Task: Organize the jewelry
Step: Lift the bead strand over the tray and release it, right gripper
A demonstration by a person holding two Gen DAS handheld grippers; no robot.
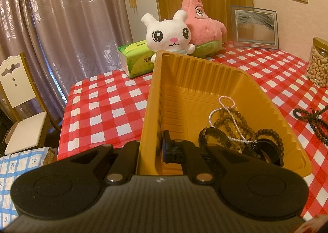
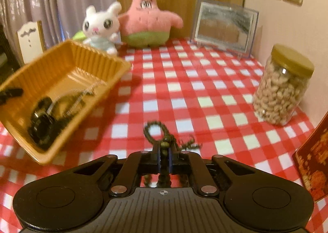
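Observation:
An orange plastic tray (image 1: 205,81) stands tilted on the red-checked tablecloth, its near left wall pinched in my left gripper (image 1: 150,151), which is shut on it. Inside lie a pearl necklace (image 1: 222,104), a brown bead bracelet (image 1: 231,118) and black watches (image 1: 213,138). In the right wrist view the tray (image 2: 86,59) sits at the left, and one left gripper finger (image 2: 10,92) shows at its wall. My right gripper (image 2: 164,152) is shut on a dark bead string (image 2: 155,128), whose loops stick out ahead and hang below. That string (image 1: 311,118) also shows at the left view's right edge.
At the table's back stand a white rabbit plush (image 2: 100,26), a pink star plush (image 2: 146,20), a green tissue pack (image 1: 137,59) and a picture frame (image 2: 223,26). A jar of cashews (image 2: 283,87) and a red tin (image 2: 313,163) are at the right. A white chair (image 1: 18,97) stands off the table's left.

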